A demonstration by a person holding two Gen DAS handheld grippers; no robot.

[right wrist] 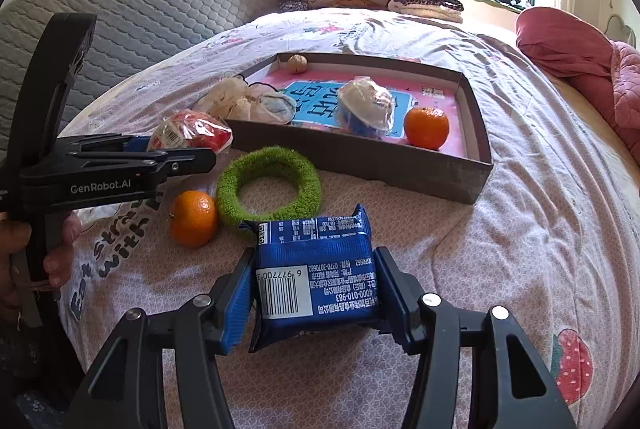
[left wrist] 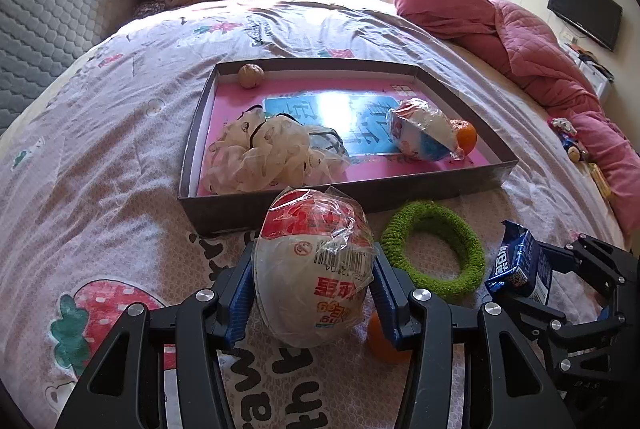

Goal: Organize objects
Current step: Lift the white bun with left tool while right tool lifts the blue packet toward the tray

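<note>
Here, left wrist: left tongs (left wrist: 314,293) clamped on wrapped bowl (left wrist: 314,265), just before tray (left wrist: 396,199) on bed (left wrist: 120,189); green ring (left wrist: 434,249) beside. Right wrist: right tongs (right wrist: 316,297) clamped on blue packet (right wrist: 316,269); orange (right wrist: 193,218) touched ring, second orange (right wrist: 426,128) lay in tray.

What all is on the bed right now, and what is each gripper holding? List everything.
Box: 1, grey, pink floor, on bed.
Walnut: 1, tan, box's far corner.
Mesh pouf: 1, cream, in box.
Blue-white egg: 1, in box.
Oranges: 2, one in box, one on bedspread.
Green ring: 1, before box.
Red-white egg: 1, in left gripper.
Blue packet: 1, in right gripper.
Hand: 1, on left handle.
</note>
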